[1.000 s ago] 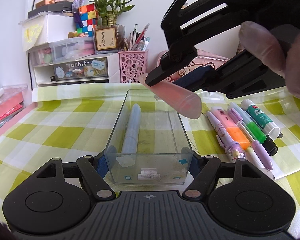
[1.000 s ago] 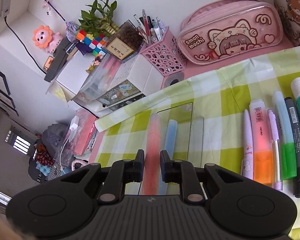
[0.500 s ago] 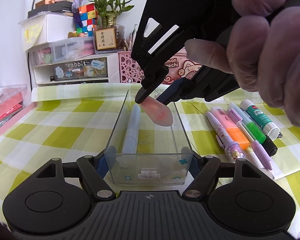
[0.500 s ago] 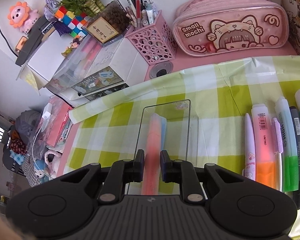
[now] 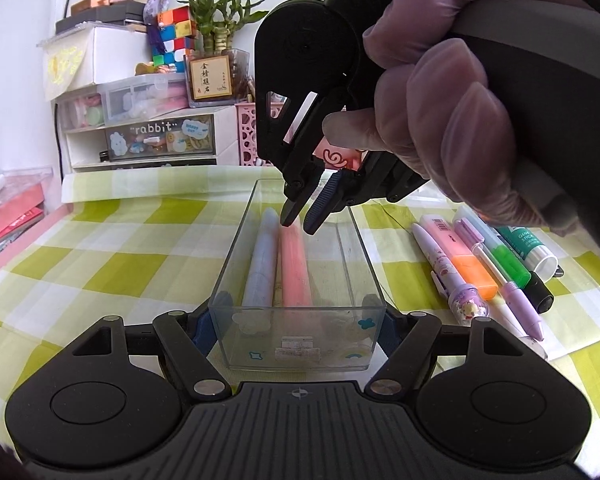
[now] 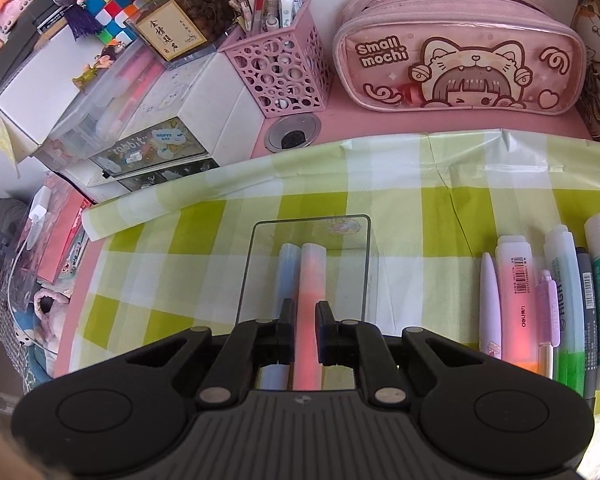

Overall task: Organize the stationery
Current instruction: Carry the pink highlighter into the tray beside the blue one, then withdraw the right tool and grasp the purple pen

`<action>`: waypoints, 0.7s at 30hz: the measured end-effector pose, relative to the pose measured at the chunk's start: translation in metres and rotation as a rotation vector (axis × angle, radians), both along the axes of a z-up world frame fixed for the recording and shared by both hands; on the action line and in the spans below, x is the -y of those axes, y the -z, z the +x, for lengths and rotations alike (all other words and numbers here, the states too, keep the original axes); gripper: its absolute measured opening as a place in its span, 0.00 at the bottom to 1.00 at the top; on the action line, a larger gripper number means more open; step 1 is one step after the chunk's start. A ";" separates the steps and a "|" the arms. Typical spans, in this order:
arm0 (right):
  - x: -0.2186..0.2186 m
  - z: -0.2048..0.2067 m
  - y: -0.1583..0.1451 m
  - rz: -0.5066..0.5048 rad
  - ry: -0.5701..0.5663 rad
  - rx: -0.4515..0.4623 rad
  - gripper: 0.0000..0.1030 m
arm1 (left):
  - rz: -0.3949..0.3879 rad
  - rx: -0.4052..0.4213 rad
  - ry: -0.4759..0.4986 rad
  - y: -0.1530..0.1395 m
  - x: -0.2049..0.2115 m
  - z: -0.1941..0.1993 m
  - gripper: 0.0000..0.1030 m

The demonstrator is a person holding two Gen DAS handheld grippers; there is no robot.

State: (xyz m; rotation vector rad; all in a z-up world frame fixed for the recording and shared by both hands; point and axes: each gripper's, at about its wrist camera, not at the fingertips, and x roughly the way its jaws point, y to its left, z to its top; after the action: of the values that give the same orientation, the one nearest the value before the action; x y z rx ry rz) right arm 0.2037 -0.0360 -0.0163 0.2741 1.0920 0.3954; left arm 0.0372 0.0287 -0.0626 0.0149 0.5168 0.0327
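A clear plastic box [image 5: 364,264] stands on the checked cloth, and my left gripper [image 5: 296,324] is shut on its near end. A blue pen [image 5: 260,260] and a pink pen [image 5: 294,268] lie side by side inside it. My right gripper [image 5: 302,220] hangs over the box's far end, jaws slightly apart and straddling the pink pen's far end. In the right wrist view the pink pen [image 6: 310,280] runs between my right gripper's [image 6: 304,316] fingers, with the blue pen [image 6: 287,276] to its left, both inside the box [image 6: 364,240].
Several pens, highlighters and a glue stick [image 5: 536,248] lie in a row right of the box [image 6: 516,300]. Behind are a pink mesh pen holder [image 6: 278,68], a pink pencil case [image 6: 460,68] and a white drawer unit [image 5: 140,136].
My right gripper has swung down over the box and lowered the pink pen from above the rim to the floor beside the blue pen. Its jaws have parted slightly.
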 end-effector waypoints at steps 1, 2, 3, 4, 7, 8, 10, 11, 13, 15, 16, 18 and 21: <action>0.000 0.000 0.000 0.006 -0.001 -0.002 0.09 | 0.000 0.000 0.000 0.000 0.000 0.000 0.71; 0.001 0.000 0.000 0.014 -0.003 -0.003 0.09 | 0.000 0.000 0.000 0.000 0.000 0.000 0.71; 0.001 0.000 0.000 0.022 -0.006 -0.005 0.09 | 0.000 0.000 0.000 0.000 0.000 0.000 0.71; 0.001 -0.001 0.000 0.030 -0.011 -0.008 0.09 | 0.000 0.000 0.000 0.000 0.000 0.000 0.71; 0.003 -0.003 -0.002 0.046 -0.026 -0.002 0.10 | 0.001 0.000 -0.001 0.000 0.000 0.000 0.71; 0.003 -0.004 -0.004 0.051 -0.037 0.003 0.10 | 0.000 0.000 -0.001 0.000 0.000 0.000 0.71; 0.005 -0.007 -0.007 0.057 -0.050 0.015 0.10 | 0.001 0.000 0.000 0.000 0.000 0.000 0.71; 0.006 -0.008 -0.009 0.059 -0.053 0.021 0.10 | 0.001 0.000 0.000 0.000 0.000 0.000 0.71; 0.009 -0.009 -0.012 0.067 -0.058 0.029 0.11 | 0.002 0.000 0.000 0.000 0.000 0.000 0.71; 0.014 -0.011 -0.014 0.077 -0.059 0.036 0.14 | 0.002 0.000 0.000 0.000 0.000 0.000 0.71; 0.016 -0.012 -0.014 0.080 -0.059 0.041 0.17 | 0.002 0.000 0.000 0.000 0.000 0.000 0.71; 0.021 -0.013 -0.015 0.087 -0.060 0.045 0.19 | 0.002 0.000 0.000 0.000 0.000 0.000 0.71; 0.030 -0.019 -0.018 0.109 -0.076 0.056 0.25 | 0.002 0.000 0.000 0.000 0.000 0.000 0.71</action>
State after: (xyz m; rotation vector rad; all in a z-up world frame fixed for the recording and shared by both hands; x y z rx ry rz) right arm 0.1851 -0.0662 0.0020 0.3162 1.0294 0.5288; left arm 0.0375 0.0283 -0.0627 0.0165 0.5171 0.0332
